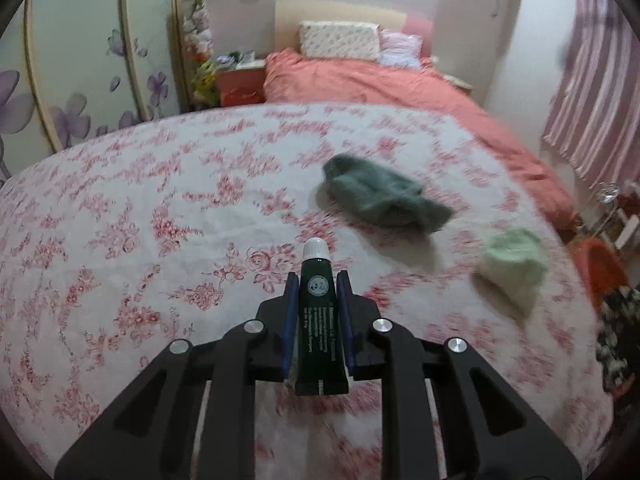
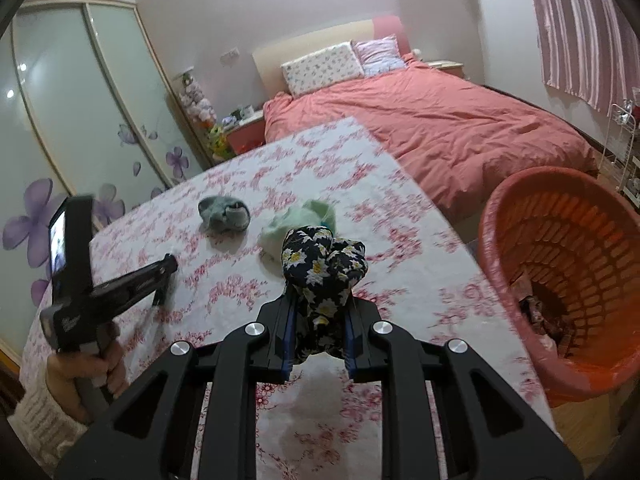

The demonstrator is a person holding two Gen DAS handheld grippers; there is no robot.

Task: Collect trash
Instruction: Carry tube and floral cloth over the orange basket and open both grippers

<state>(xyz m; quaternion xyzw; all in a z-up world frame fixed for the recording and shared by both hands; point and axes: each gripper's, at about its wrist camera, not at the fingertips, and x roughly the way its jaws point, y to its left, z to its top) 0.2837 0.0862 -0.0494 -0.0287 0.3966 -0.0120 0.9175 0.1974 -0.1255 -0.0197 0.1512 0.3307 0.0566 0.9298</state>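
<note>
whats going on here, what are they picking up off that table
A person holds a gripper in each hand over a floral-clothed table. The left gripper is clamped on a dark green tube with a white cap. The right gripper grips a black floral cloth bundle, beside an orange basket. A grey-green sock and a pale green one lie on the table.

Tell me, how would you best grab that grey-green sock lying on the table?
Pinch the grey-green sock across its raised, bunched middle, coming straight down from above. It lies crumpled and low on the flowered table, apart from the pale green sock, so its edges offer little to grip.
</note>
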